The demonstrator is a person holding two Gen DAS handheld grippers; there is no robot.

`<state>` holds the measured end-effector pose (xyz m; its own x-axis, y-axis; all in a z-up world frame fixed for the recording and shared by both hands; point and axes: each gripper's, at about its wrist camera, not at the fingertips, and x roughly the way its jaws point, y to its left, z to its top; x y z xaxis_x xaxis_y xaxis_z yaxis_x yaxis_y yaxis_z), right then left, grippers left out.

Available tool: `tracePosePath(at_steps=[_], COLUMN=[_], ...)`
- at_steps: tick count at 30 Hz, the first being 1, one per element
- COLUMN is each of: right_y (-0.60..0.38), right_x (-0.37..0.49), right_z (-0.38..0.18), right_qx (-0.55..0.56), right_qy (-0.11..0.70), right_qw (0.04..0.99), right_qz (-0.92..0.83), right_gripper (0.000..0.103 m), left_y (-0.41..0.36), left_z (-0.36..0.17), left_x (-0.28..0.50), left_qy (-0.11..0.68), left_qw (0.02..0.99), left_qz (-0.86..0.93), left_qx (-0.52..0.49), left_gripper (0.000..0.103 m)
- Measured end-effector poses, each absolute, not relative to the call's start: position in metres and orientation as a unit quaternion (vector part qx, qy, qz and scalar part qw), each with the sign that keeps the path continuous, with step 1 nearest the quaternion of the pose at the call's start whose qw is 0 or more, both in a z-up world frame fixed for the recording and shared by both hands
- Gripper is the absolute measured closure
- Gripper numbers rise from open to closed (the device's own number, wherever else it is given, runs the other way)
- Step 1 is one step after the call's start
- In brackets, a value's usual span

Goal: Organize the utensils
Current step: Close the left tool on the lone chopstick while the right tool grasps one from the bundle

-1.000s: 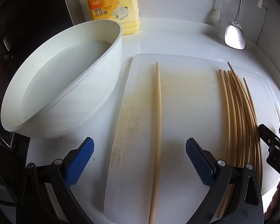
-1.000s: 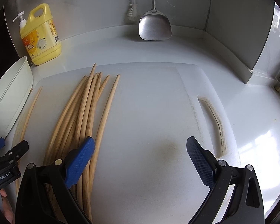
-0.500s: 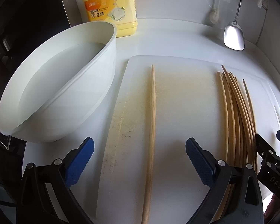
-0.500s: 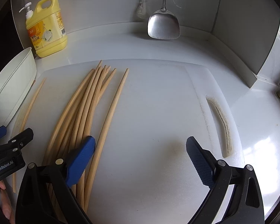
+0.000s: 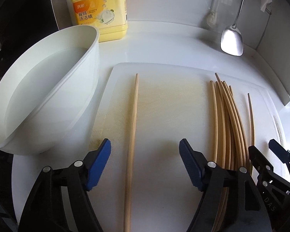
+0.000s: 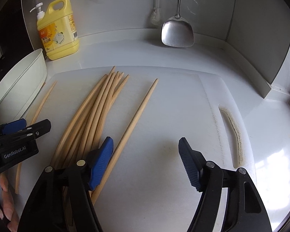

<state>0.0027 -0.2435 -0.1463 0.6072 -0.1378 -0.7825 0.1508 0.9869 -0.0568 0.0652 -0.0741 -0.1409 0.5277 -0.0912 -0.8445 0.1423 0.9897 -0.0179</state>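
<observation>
Wooden chopsticks lie on a white cutting board (image 5: pixel 164 116) (image 6: pixel 174 106). A bundle of several chopsticks (image 5: pixel 226 119) (image 6: pixel 94 112) sits between my two grippers. One lone chopstick (image 5: pixel 132 135) lies lengthwise between the jaws of my left gripper (image 5: pixel 145 164), which are closing with neither pad touching it. Another lone chopstick (image 6: pixel 137 116) runs just inside the left pad of my right gripper (image 6: pixel 146 160), whose jaws are also closing without gripping it. Each gripper shows at the edge of the other's view: the right gripper (image 5: pixel 262 147), the left gripper (image 6: pixel 32 124).
A large white bowl (image 5: pixel 48 96) (image 6: pixel 19 89) stands left of the board. A yellow dish soap bottle (image 5: pixel 100 9) (image 6: pixel 58 32) is behind it. A steel spatula (image 5: pixel 232 40) (image 6: pixel 176 32) and a brush (image 5: pixel 212 19) hang on the back wall. A person's fingers (image 6: pixel 5 208) hold the left gripper.
Both grippers' jaws have narrowed. In the right wrist view the rightmost chopstick now lies apart from the bundle. Both views have tilted up slightly.
</observation>
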Motion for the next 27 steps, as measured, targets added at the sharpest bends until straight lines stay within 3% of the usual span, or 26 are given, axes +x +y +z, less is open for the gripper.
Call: tracePosePath(at_steps=[2, 5, 7, 9, 13, 27], right_y=[-0.240, -0.232, -0.227, -0.226, -0.230, -0.262], right_x=[0.003, 0.002, 0.001, 0.001, 0.000, -0.001], right_z=[-0.145, -0.144, -0.145, -0.145, -0.146, -0.137], right_qx=[0.001, -0.012, -0.023, -0.032, -0.020, 0.018], right_qy=[0.435, 0.434, 0.435, 0.435, 0.434, 0.420], right_qw=[0.897, 0.899, 0.898, 0.898, 0.899, 0.905], right_qz=[-0.074, -0.062, -0.058, -0.055, -0.047, -0.072], right_gripper=[0.047, 0.068, 0.088, 0.091, 0.097, 0.097], left_y=[-0.079, -0.084, -0.084, -0.084, -0.084, -0.081], left_z=[-0.140, -0.138, -0.137, -0.137, -0.137, -0.132], left_x=[0.063, 0.059, 0.058, 0.058, 0.058, 0.057], left_qy=[0.479, 0.476, 0.476, 0.477, 0.478, 0.480], left_qw=[0.874, 0.875, 0.875, 0.874, 0.873, 0.872], left_qz=[-0.073, -0.082, -0.083, -0.083, -0.085, -0.099], left_qx=[0.031, 0.034, 0.033, 0.032, 0.035, 0.013], left_gripper=[0.046, 0.061, 0.072, 0.085, 0.095, 0.096])
